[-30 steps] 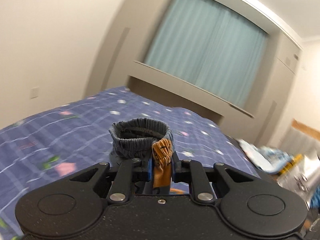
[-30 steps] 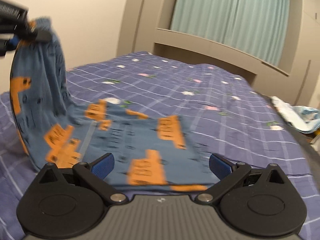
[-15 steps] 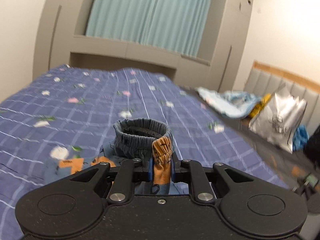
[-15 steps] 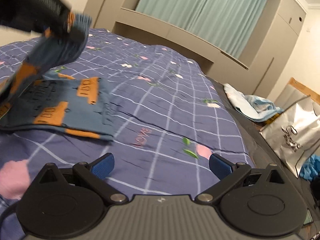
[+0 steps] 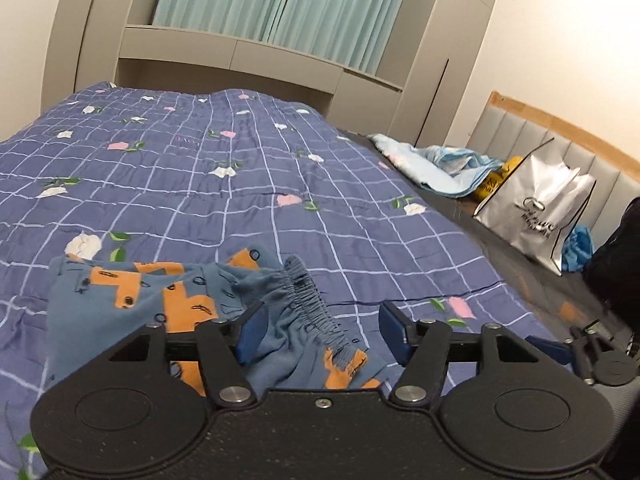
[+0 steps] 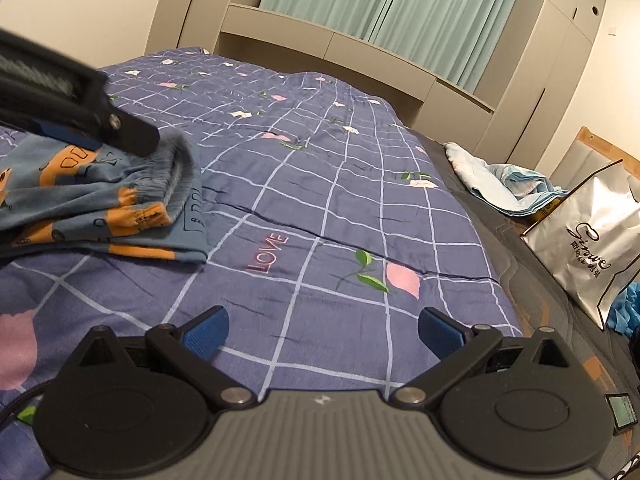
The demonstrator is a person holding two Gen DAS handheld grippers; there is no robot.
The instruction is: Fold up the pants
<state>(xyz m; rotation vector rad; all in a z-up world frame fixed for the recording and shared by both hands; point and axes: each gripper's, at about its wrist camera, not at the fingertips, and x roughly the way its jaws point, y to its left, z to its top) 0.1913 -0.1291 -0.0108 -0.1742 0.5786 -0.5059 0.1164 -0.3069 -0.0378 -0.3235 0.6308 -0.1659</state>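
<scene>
Left gripper (image 5: 320,330): nearest item in the left wrist view; black body, blue pads. Fingers (image 5: 251,332) spread wide, pinching nothing. The elastic waistband of the pants lies loose in the gap between them, bunched against the left pad.

Right gripper (image 6: 322,330): nearest item in the right wrist view; grey body, blue pads. Fingers (image 6: 206,330) spread wide and empty, held low over bare bedspread, well apart from the garment.

Pants (image 5: 160,300): blue fabric with orange blocks and small black prints. Lying folded over on the near left part of the bed, layers stacked, gathered waistband on top toward the right edge of the pile. In the right wrist view the same pile (image 6: 100,204) sits to the left, with the left gripper's black frame (image 6: 100,116) directly above its waistband.

Bed (image 5: 240,152): purple-blue quilt with a white grid, pink and white flowers, green leaves, and the word LOVE stitched in pink near the right gripper. Carries the pants.

Light blue cloth (image 5: 440,168): crumpled at the far right edge of the bed.

Silver shopping bag (image 5: 540,208): upright on the floor right of the bed, black script on its face; a blue item just beside it.

Built-in cabinets (image 5: 280,60): beige, beyond the head of the bed.

Curtain (image 5: 300,4): pale green, drawn, farthest back.
</scene>
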